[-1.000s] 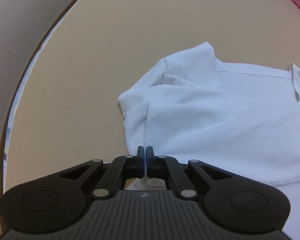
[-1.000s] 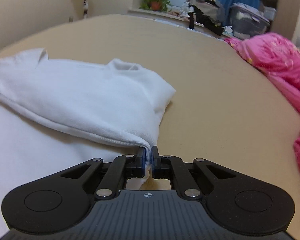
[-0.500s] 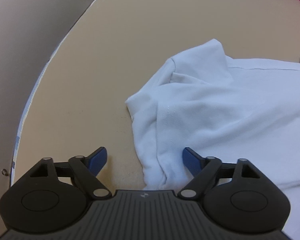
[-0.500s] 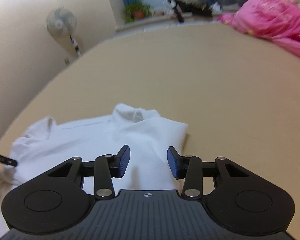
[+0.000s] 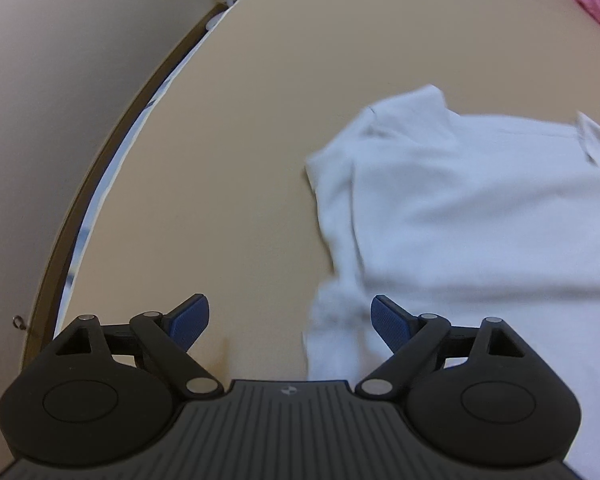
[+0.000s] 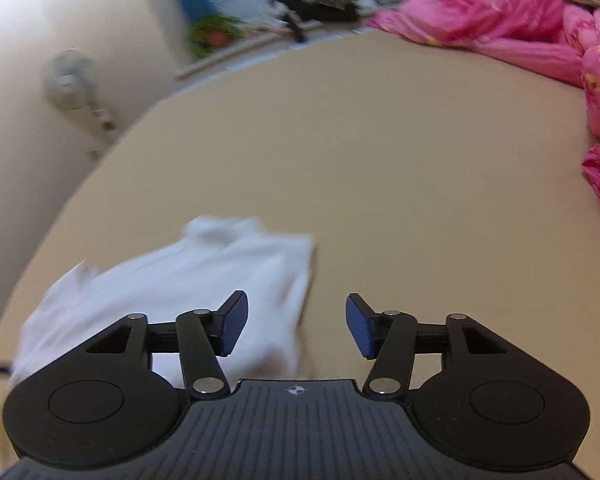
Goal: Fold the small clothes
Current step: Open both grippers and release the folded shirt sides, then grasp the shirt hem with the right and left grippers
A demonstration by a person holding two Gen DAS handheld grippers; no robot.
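A cream wall (image 5: 60,120) borders the flat tan bed surface (image 5: 240,160). My left hand-held gripper (image 5: 290,320) gapes, empty. The white cotton garment (image 5: 460,208) lies flat, collar away from me. My right hand-held gripper (image 6: 296,324), just opening, holds nothing. A pink quilt (image 6: 500,12) lies far right.

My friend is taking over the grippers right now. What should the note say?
Left gripper: open, jaws just opened, holding nothing; the white shirt's edge lies below it.
Right gripper: open, jaws just opened, nothing pinched; it is above the shirt's other side.
The shirt lies on the tan surface, released, with its sides looking folded in.
Pink bedding sits at the far edge.
Left to do: probably fold the shirt again into a smaller shape.
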